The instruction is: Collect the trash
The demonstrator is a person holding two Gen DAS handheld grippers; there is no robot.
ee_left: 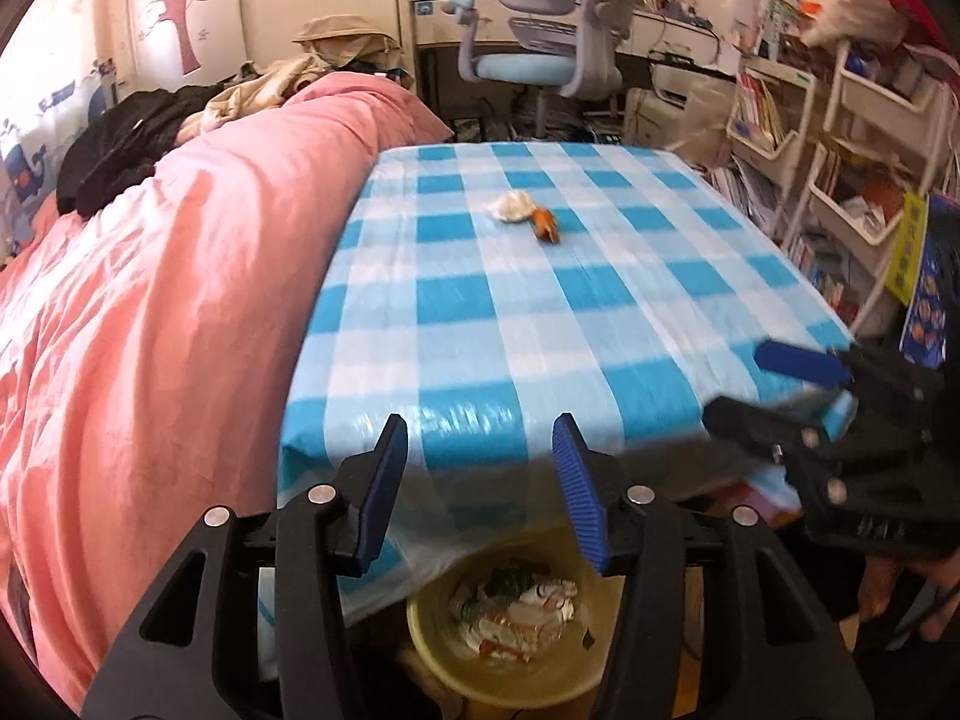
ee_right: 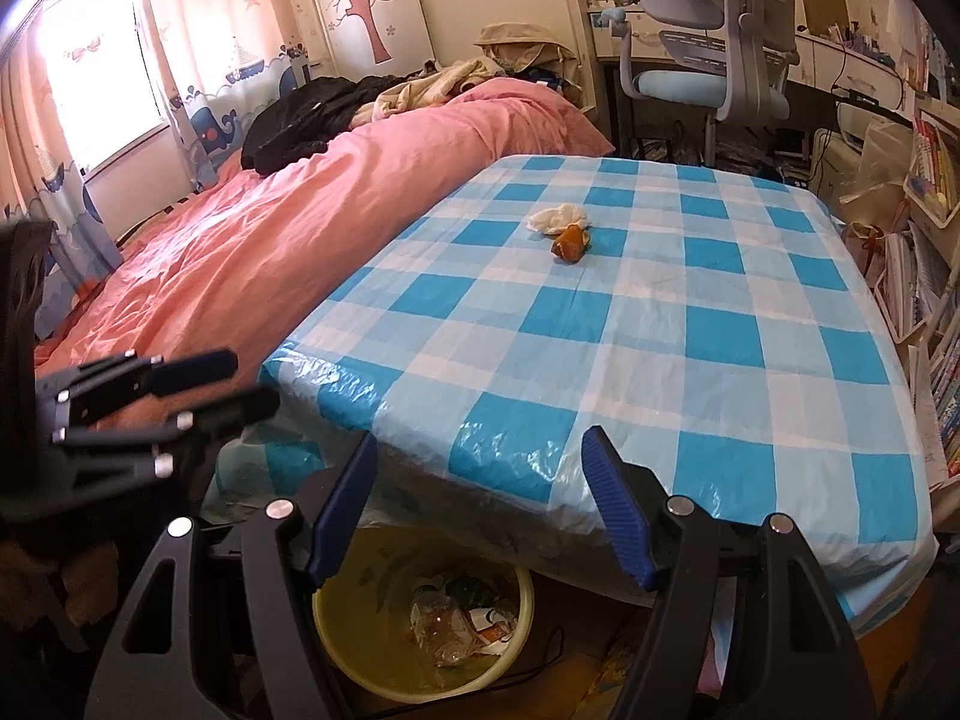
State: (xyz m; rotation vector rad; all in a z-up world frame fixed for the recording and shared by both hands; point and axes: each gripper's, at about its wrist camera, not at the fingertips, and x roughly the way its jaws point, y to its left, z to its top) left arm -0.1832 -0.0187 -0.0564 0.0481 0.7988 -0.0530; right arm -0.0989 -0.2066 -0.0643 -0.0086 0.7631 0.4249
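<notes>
Trash on table: two pieces, touching, far of centre on the checked cloth.
- Tissue point(ee_right: 559, 218): one, white, crumpled, no clear long axis; the farther and more leftward of the pair.
- Wrapper point(ee_right: 571, 243): one, orange-brown, small; long axis runs from far right to near left in the right wrist view. No print legible.

Bin point(ee_right: 360, 648): one, yellow, round, on the floor below the near edge of the table point(ee_right: 690, 360), mouth up. It holds a clear plastic bottle point(ee_right: 441, 624) lying on its side and crumpled wrappers; no label readable.

Left gripper point(ee_left: 477, 489): fingers apart, nothing between them, above the bin at the table's near edge. Blue ribbed pads.

Right gripper point(ee_right: 480, 510): fingers wide apart, nothing between them, also over the near edge and bin. It lies right of the left gripper.

Surroundings: pink duvet point(ee_right: 252, 252) on a bed left of the table, dark clothing point(ee_right: 306, 120) heaped at its far end; one desk chair point(ee_right: 720, 30) with blue seat beyond the table; shelves of books point(ee_left: 840, 138) to the right. Book spines too blurred to read.
</notes>
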